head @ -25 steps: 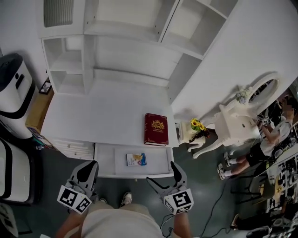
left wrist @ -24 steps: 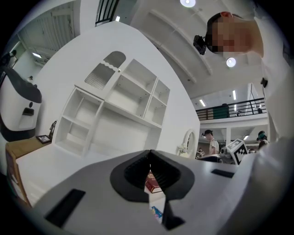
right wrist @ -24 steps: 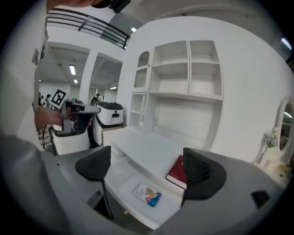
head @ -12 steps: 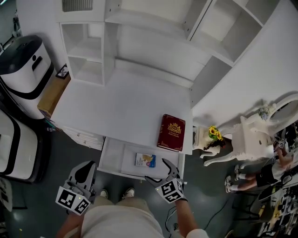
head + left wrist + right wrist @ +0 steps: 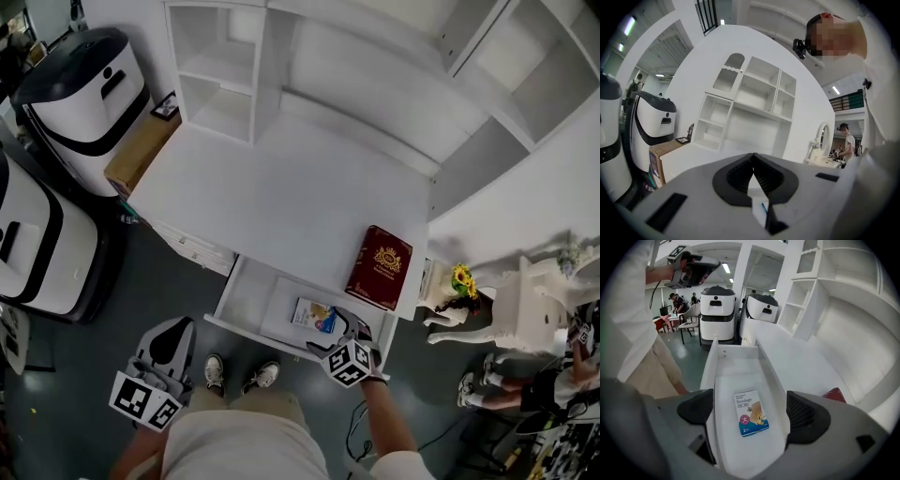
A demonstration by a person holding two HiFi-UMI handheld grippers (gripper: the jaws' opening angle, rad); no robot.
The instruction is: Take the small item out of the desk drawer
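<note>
- White desk (image 5: 281,197) with its front drawer (image 5: 246,298) pulled out, open toward the person.
- Small item is a flat bandage box (image 5: 751,412), white on top with a blue band at the bottom, and "Bandage" printed on it.
- Box lies flat on the drawer floor, face up. In the head view it sits toward the drawer's right end, apart from the walls.
- Right gripper (image 5: 339,336) is held at the drawer's front edge over the right end, with its marker cube toward the person.
- Right jaws are spread wide. In the right gripper view the box shows in the gap between them and neither pad touches it, so nothing is gripped.
- Left gripper (image 5: 172,337) is low at the person's left side over the dark floor, well apart from the desk and the drawer.
- Left jaws are pressed together tip to tip with nothing between them.
- Red book (image 5: 380,267) with a gold emblem lies flat on the desktop's front right corner, just behind the drawer's right end.
- White shelf unit (image 5: 220,70) stands at the back of the desk with its cubbies bare.
- Two white and black machines (image 5: 80,89) stand left of the desk, and a cardboard box (image 5: 141,150) sits between the nearer one and the desk.
- Person's shoes (image 5: 267,375) show on the floor just in front of the drawer.
- Sunflower ornament (image 5: 459,279) stands on the floor right of the desk.
</note>
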